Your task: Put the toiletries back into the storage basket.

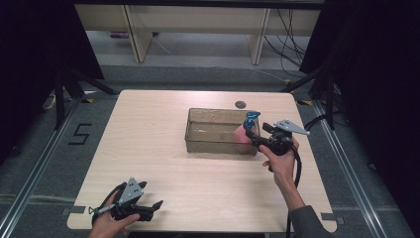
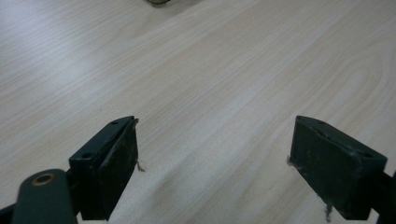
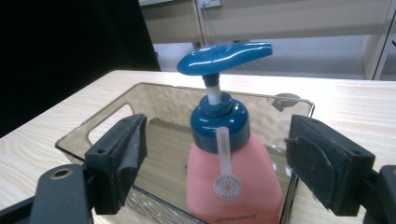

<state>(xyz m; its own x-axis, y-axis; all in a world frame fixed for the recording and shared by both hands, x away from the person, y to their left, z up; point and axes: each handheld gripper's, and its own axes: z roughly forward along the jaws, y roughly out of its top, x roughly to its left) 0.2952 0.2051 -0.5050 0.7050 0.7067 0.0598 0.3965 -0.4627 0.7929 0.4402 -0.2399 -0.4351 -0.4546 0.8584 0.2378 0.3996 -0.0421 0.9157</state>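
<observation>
A pink soap bottle [image 1: 240, 133] with a blue pump head [image 1: 251, 116] stands upright in the right end of a clear smoky plastic bin [image 1: 213, 110] on the wooden table. My right gripper [image 1: 254, 139] is at the bin's right end, level with the bottle. In the right gripper view the bottle [image 3: 233, 177] stands between the open jaws of the right gripper [image 3: 224, 158], with a gap on each side of it. My left gripper [image 1: 151, 194] rests near the table's front left edge; its jaws stand wide over bare wood [image 2: 215, 158].
A round dark grommet [image 1: 240, 104] is set in the table just behind the bin. Pale wooden furniture legs [image 1: 136, 34] and cables stand on the floor beyond the far edge. Black stand legs [image 1: 64, 89] flank the table.
</observation>
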